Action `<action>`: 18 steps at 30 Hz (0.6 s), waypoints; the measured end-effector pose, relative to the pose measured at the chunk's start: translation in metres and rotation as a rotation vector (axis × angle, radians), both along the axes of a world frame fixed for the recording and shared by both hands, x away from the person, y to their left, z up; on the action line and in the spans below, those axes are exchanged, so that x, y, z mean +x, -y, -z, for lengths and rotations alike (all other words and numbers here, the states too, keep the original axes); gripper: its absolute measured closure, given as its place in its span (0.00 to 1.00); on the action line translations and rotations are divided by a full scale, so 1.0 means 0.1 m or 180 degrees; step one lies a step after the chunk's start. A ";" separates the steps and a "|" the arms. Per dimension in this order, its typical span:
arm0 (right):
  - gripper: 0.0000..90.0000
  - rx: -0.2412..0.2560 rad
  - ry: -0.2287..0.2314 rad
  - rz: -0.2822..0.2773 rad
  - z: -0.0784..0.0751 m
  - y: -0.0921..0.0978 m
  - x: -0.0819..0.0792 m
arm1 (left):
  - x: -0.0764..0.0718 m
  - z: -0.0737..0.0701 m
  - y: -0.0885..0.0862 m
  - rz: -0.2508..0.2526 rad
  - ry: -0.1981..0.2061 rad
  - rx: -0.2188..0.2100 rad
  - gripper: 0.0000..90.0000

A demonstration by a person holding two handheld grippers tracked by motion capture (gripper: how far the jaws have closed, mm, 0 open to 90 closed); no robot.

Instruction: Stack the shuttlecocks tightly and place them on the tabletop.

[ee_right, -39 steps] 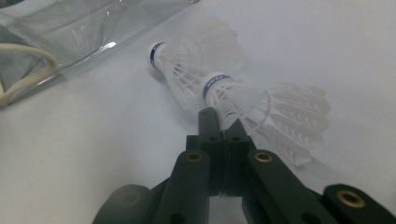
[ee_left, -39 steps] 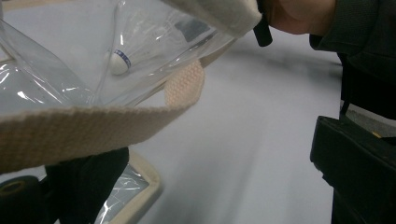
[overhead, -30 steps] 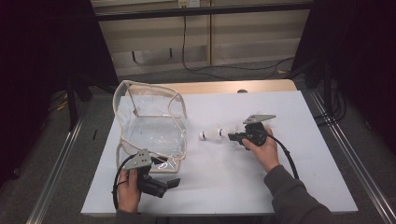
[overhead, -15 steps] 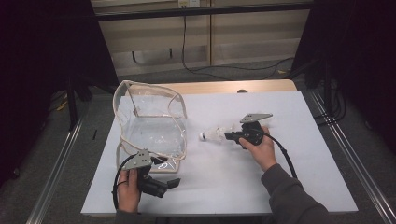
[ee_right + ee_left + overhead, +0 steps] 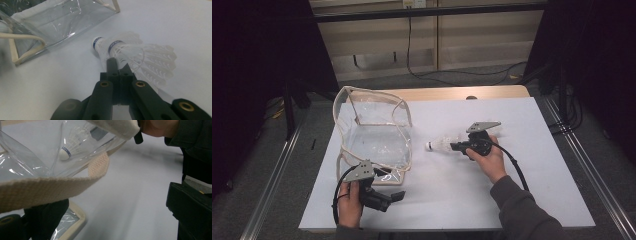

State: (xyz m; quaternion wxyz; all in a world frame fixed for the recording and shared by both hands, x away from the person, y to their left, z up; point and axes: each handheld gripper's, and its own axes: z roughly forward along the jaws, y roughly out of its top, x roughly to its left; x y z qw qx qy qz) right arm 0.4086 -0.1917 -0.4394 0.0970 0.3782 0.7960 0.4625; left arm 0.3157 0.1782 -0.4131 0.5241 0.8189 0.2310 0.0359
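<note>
A white feather shuttlecock [image 5: 439, 145] with a blue band on its cork lies on the white table cover [image 5: 522, 190], cork toward a clear plastic bag [image 5: 372, 135] trimmed in beige. My right gripper [image 5: 455, 147] is shut on its feathers. In the right gripper view the shuttlecock [image 5: 140, 55] sits at the closed tips of my right gripper [image 5: 116, 63], and a second blue-banded cork [image 5: 97, 43] shows close beside it. My left gripper [image 5: 398, 195] rests at the bag's near corner. In the left gripper view my left gripper [image 5: 112, 207] stands open, the bag's beige strap [image 5: 50, 187] crossing above its left jaw.
The bag [image 5: 57, 22] stands open, its mouth held up by the stiff trim. Beyond the cover runs the wooden table edge [image 5: 447, 93], with metal rails and dark floor on either side. A sleeve [image 5: 192, 150] of the other arm shows at the left gripper view's right.
My right gripper has shifted a little to the left, closer onto the shuttlecock. The left gripper and the bag have stayed where they were.
</note>
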 end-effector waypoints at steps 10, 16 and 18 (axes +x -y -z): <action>1.00 -0.0010 -0.0005 -0.0029 0.02 -0.03 0.02 | 0.00 0.00 0.00 0.0004 -0.0006 0.0003 0.05; 1.00 -0.0020 0.0000 -0.0052 0.03 -0.06 0.03 | 0.00 0.00 0.00 0.0010 0.0000 0.0005 0.05; 1.00 -0.0041 -0.0014 -0.0063 0.04 -0.07 0.03 | 0.00 0.00 0.00 0.0008 -0.0001 0.0005 0.05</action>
